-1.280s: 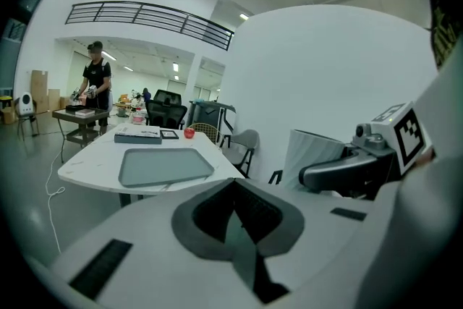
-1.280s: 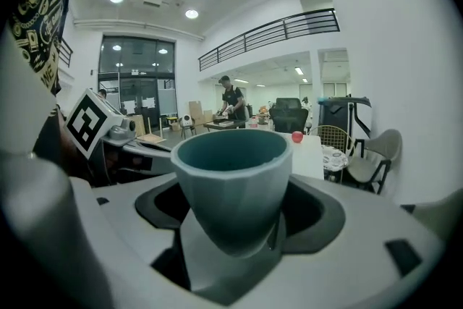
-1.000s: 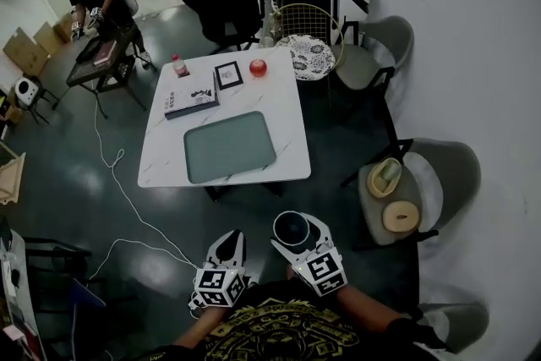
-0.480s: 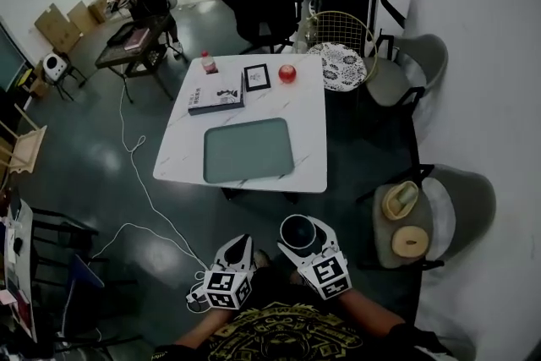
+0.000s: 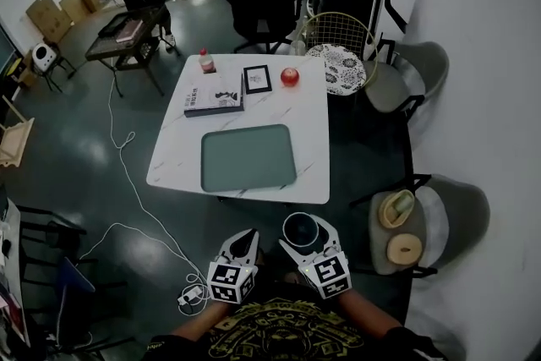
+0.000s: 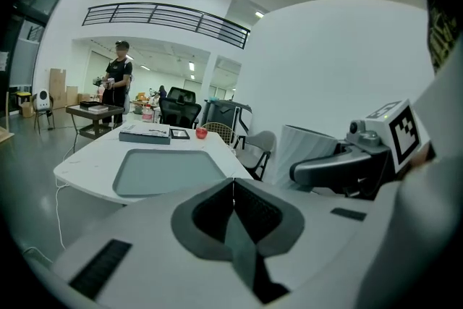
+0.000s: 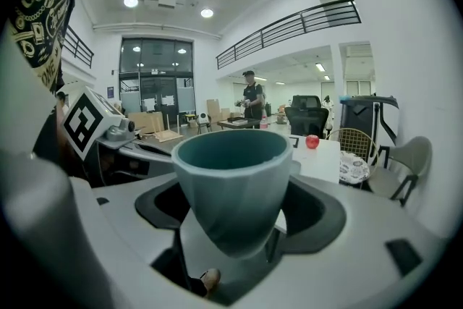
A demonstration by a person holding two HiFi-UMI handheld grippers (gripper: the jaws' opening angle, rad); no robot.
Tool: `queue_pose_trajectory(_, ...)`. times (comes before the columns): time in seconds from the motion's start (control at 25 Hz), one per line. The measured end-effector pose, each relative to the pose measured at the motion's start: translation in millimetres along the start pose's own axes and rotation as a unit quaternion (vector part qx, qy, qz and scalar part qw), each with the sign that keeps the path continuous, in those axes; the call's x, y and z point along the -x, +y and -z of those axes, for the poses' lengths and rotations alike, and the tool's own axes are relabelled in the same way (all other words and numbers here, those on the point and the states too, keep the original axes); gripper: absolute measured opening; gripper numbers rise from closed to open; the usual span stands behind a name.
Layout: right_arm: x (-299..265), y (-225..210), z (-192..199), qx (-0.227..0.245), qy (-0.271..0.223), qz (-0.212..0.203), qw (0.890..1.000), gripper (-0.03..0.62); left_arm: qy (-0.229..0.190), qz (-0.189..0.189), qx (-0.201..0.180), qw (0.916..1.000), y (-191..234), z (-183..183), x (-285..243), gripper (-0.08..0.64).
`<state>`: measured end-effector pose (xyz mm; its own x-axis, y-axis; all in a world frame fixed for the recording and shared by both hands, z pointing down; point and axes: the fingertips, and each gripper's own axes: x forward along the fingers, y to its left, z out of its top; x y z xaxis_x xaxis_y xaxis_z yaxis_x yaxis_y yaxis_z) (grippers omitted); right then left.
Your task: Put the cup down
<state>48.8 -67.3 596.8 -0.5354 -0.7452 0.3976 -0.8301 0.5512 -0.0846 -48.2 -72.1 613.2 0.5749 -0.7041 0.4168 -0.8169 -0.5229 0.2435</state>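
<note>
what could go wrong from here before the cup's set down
1. The cup hangs over the floor, short of the table. The right tongs grip it low on its tapered body, so a slip would likely drop it.
2. A cable runs along that floor left of the table; a step forward might snag it.
3. The apple and bottle stand at the table's far end; reaching there could knock them.

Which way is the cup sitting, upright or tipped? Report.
Upright: the cup stands rim up, its mouth facing the ceiling, held between the right tongs.
</note>
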Motion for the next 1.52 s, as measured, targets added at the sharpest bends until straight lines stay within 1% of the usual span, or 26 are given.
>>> queue_pose_trajectory(0.16,-23,-12,-21,0.005,0.0,0.023,1.0,0.368,0.0,0.005,-0.004,1.0,24,-15,-14,0.011)
queue_pose_trajectory(0.4,-56,-17,-43,0.005,-0.001,0.04,0.999,0.368,0.0,0.02,0.0,0.9998,55,-27,-32,0.011)
queue_pose_trajectory(0.56,-80,-18,-46,0.003,-0.006,0.037,0.999,0.368,-0.003,0.027,0.001,0.9996,77,-35,-39,0.011)
queue_pose_trajectory(0.68,-95,-22,-59,0.011,-0.008,0.048,0.999,0.368,-0.007,0.035,-0.001,0.9994,89,-43,-45,0.011)
queue_pose_trajectory(0.8,-110,-23,-65,0.013,-0.011,0.048,0.999,0.368,-0.012,0.036,-0.003,0.9993,105,-52,-49,0.011)
queue_pose_trajectory(1.04,-139,-21,-79,0.019,-0.015,0.038,0.999,0.368,-0.02,0.016,0.004,0.9997,133,-63,-51,0.011)
queue_pose_trajectory(1.24,-161,-29,-80,0.025,-0.014,0.021,0.999,0.368,-0.018,-0.008,0.015,0.9997,150,-67,-58,0.011)
queue_pose_trajectory(1.44,-187,-47,-83,0.034,-0.014,0.002,0.999,0.368,-0.021,-0.049,0.03,0.9981,170,-79,-67,0.011)
queue_pose_trajectory(1.52,-198,-55,-86,0.041,-0.017,-0.007,0.999,0.368,-0.022,-0.065,0.043,0.9967,178,-82,-71,0.011)
